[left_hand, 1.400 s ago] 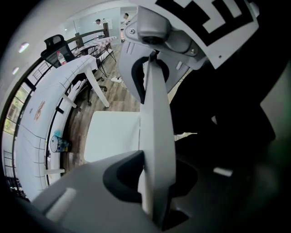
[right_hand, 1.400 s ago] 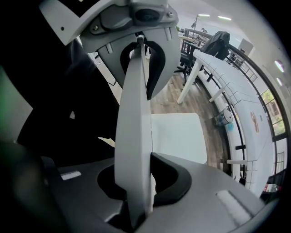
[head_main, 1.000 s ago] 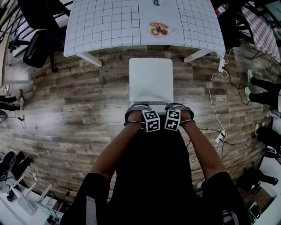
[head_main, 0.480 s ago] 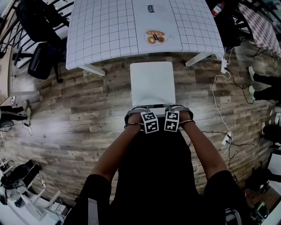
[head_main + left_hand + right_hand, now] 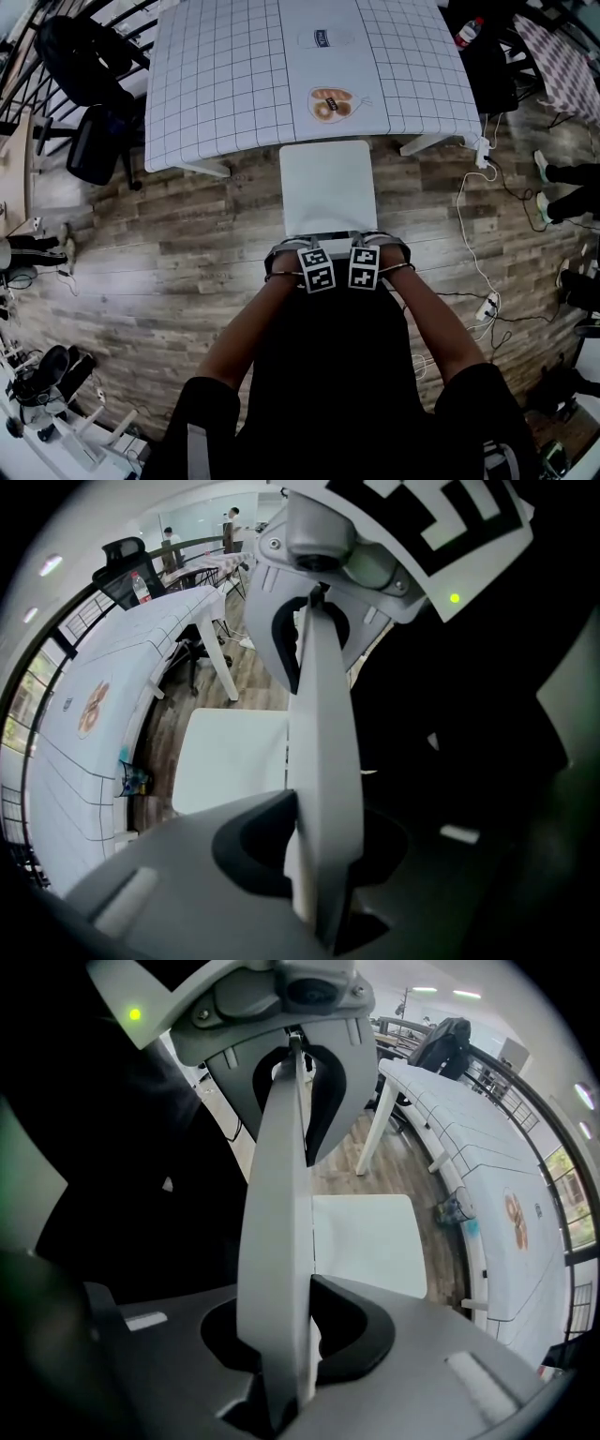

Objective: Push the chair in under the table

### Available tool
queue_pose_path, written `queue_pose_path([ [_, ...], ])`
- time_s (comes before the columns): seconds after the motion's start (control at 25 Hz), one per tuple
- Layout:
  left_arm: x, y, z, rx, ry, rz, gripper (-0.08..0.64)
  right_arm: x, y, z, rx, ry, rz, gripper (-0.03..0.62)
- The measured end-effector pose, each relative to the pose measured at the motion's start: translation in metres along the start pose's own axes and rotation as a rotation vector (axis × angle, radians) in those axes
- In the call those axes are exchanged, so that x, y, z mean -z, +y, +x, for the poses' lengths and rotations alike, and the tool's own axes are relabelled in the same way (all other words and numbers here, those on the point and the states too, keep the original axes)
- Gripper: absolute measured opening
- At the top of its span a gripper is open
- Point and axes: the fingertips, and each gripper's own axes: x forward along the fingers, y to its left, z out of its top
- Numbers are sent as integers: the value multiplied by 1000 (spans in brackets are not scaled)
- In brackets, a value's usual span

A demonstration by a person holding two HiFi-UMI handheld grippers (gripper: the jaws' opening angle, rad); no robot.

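My left claw [image 5: 296, 244] and right claw [image 5: 379, 240] clench the backrest of the white plastic chair [image 5: 328, 187]; the white gridded desk [image 5: 234, 75] lies straight ahead past its seat.

Seen from above, a wood-plank floor [image 5: 141, 272] spreads across the room, with a black office chair [image 5: 92, 145] parked at upper left. White antenna-topped devices [image 5: 66, 436] cluster just beside dark shoes [image 5: 42, 366] at lower left. At right, a cabled white power strip [image 5: 487, 307] lies on the planks, a person's legs and shoes [image 5: 562, 173] reach in from the edge, and a red-capped bottle [image 5: 466, 33] shows near the top corner.
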Motion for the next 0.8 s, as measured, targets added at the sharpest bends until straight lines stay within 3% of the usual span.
queue_pose_path([
  [0.8,-15,88,-15,2,51,-68,86,12,-92,-12,-35,-19,-32,80],
])
